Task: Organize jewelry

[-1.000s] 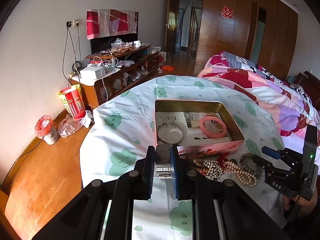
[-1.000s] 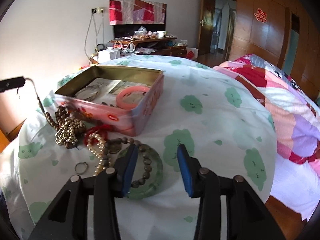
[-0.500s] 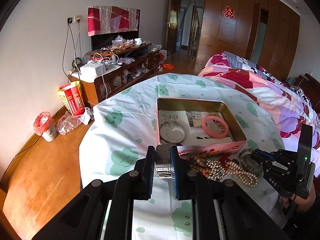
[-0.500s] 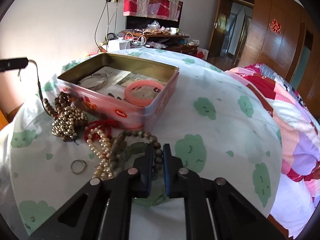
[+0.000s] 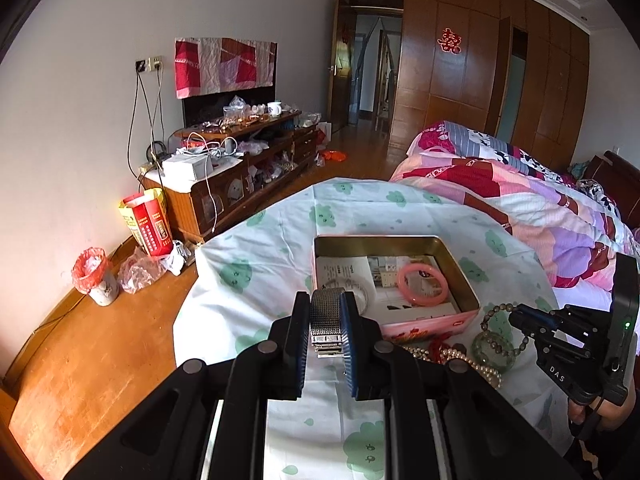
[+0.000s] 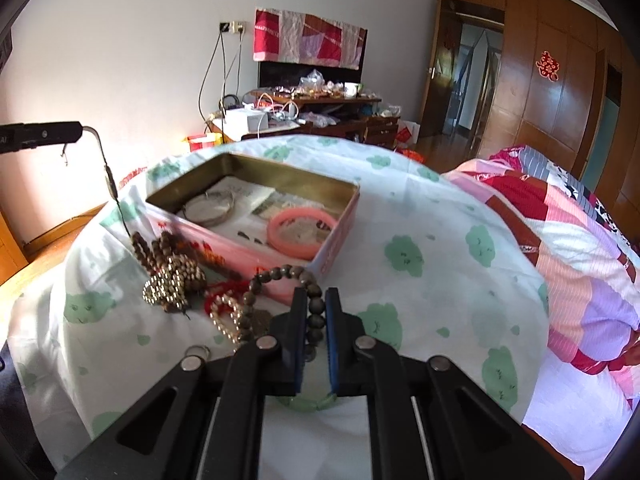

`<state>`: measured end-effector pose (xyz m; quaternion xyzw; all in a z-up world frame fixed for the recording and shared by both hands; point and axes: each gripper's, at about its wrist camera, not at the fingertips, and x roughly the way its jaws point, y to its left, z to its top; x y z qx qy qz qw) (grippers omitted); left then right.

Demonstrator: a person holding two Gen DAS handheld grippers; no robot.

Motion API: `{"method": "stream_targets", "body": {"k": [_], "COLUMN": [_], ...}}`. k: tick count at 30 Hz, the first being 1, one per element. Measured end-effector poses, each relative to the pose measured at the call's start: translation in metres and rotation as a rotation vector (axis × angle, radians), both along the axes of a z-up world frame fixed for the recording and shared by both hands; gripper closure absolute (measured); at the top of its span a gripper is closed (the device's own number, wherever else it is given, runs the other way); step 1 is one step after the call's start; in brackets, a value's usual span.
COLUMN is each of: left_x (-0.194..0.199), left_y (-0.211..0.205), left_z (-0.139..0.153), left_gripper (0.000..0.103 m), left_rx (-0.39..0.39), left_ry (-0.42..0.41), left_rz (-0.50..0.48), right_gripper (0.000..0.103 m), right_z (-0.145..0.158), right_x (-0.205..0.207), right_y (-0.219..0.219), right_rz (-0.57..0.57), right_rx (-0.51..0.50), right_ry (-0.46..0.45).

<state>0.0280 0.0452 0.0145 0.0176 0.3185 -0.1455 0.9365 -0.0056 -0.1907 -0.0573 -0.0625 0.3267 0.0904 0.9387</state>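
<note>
Left gripper [image 5: 326, 330] clamps a woven-steel mesh watch band [image 5: 327, 314]; right gripper [image 6: 316, 312] pinches round, probably wooden, bead bracelet [image 6: 308, 280], lower centre.

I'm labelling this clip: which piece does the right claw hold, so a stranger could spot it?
In front of the open pink tin, just off its near corner, the right claw pinches a dark bead bracelet. Its large, dull brown-grey beads differ from the small pale pearls beside it.
</note>
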Motion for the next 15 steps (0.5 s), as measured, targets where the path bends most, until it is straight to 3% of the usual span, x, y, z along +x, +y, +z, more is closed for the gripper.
{"method": "stream_targets", "body": {"k": [15], "left_x": [-0.004], "left_y": [0.006], "left_z": [0.024], "left_gripper": [0.088], "left_rx": [-0.016], "left_ry": [-0.057], "left_rz": [0.008], "right_gripper": [0.092], "right_z": [0.023], "right_x": [-0.002], "right_y": [-0.005], "right_rz": [-0.012], "right_rx": [0.047], "right_ry": [-0.05]}}
